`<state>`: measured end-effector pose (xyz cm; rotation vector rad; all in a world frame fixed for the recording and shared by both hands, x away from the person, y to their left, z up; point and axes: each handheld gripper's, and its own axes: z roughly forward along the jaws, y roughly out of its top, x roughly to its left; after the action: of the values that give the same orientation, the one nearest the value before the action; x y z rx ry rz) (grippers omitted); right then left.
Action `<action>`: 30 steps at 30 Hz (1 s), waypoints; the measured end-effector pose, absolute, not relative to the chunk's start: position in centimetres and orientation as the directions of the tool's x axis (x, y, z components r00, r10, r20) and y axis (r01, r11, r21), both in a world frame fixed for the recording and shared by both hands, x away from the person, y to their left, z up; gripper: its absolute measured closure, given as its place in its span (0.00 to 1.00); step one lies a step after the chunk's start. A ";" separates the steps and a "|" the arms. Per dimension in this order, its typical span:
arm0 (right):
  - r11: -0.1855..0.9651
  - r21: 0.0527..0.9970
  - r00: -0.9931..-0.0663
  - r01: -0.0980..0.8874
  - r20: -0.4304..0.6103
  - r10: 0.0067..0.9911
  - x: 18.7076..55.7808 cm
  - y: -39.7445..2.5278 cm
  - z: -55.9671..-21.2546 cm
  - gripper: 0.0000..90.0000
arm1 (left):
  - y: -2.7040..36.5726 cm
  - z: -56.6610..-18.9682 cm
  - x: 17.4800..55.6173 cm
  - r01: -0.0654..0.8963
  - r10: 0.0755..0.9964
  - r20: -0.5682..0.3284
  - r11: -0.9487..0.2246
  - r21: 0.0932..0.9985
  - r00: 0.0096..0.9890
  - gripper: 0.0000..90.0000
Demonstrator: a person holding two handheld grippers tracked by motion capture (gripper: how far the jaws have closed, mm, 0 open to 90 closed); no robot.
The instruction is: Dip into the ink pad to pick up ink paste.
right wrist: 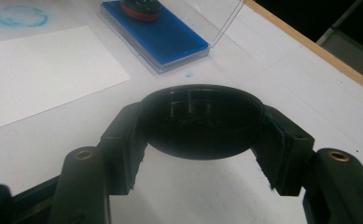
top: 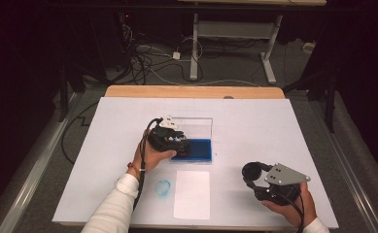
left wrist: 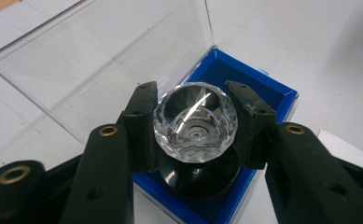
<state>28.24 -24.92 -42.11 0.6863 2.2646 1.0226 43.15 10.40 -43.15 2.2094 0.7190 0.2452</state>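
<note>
Holding a faceted clear crystal knob [left wrist: 195,122] between its two black jaws, the left gripper [left wrist: 195,123] is clamped on that piece directly above a blue ink pad [left wrist: 268,95]. Below the knob sits a round black base [left wrist: 198,179], resting on the pad; knob and base appear joined as one stamp, though the joint itself is hidden. The pad lies in a shallow tray with a clear hinged plastic lid [left wrist: 95,60] standing open behind it.

Right gripper [right wrist: 202,123]: jaws closed on a round black cap [right wrist: 202,122], held near the table's [top: 274,121] front right, well apart from the pad.

White rectangular sheet of paper [top: 191,194]: flat on the white table top, just in front of the pad.

Blue ring-shaped ink print [top: 163,187]: on the table surface just left of the sheet.

High view: left gripper [top: 169,141] at the pad's left end; right gripper [top: 274,187] with grey three-cornered plate on top.
</note>
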 end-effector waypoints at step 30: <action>0.585 0.780 -0.715 0.222 -0.277 0.641 28.1 -24.8 -42.2 0.44 | 10.2 -44.0 42.3 0.388 0.564 -0.034 -0.523 0.759 0.825 0.61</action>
<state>28.15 -24.80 -42.22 0.6852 2.2708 1.0121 42.26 10.18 -44.01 2.1866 0.6946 0.2746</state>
